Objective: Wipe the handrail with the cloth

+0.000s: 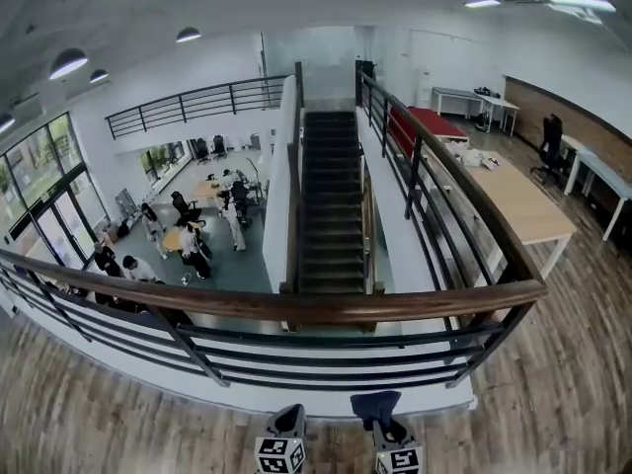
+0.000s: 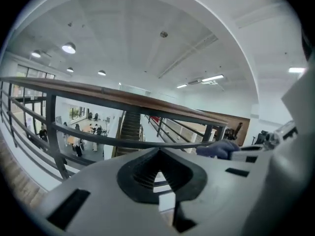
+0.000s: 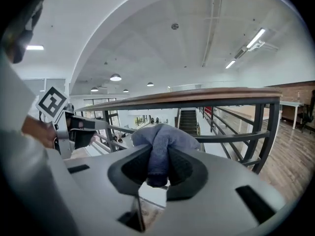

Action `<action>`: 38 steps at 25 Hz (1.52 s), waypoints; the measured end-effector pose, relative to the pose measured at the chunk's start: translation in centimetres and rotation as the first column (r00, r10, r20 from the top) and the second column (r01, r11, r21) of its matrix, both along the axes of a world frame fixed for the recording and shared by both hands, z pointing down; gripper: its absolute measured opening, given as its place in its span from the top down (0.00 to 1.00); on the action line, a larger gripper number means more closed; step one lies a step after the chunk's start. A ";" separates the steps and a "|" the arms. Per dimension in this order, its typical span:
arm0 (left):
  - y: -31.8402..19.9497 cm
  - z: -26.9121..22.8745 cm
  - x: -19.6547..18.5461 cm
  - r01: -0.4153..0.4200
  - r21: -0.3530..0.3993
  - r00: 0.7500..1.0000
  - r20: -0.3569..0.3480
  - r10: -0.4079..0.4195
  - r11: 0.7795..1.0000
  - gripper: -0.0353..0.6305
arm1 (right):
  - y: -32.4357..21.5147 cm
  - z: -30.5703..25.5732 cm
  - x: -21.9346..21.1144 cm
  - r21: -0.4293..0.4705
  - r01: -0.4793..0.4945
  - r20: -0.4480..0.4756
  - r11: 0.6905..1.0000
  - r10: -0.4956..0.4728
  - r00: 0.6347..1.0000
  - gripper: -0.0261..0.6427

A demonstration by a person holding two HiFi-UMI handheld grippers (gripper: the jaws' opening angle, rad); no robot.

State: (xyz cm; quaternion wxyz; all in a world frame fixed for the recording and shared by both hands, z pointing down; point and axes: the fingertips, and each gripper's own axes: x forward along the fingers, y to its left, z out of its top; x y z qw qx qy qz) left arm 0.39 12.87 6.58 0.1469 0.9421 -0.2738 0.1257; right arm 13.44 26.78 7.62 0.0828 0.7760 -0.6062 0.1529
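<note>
Your right gripper (image 3: 158,167) is clamped on a bunched blue cloth (image 3: 165,137), your left gripper (image 2: 158,155) is closed on nothing, and the wooden handrail (image 1: 296,307) crosses at twelve o'clock, clear of both.

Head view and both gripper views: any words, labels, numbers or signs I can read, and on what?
No readable text anywhere.
The marker cubes on the left gripper and right gripper: black-and-white square patterns only, no letters or digits.
The cloth and handrail: no print visible.
</note>
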 end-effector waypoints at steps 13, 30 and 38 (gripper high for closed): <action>0.1 -5.7 -3.9 0.053 0.062 0.997 -0.059 -0.049 0.997 0.94 | 0.0 -4.2 -3.6 0.058 0.016 -0.035 0.998 -0.014 0.999 0.84; -0.8 -6.6 -2.1 0.003 0.106 0.998 -0.057 0.003 0.994 0.94 | -2.0 -6.9 -2.5 0.127 -0.006 -0.112 0.992 0.021 0.994 0.85; -1.3 -6.1 -2.0 -0.004 0.121 0.999 -0.046 0.009 0.993 0.94 | -3.8 -6.9 -2.3 0.135 0.002 -0.120 0.991 0.014 0.993 0.85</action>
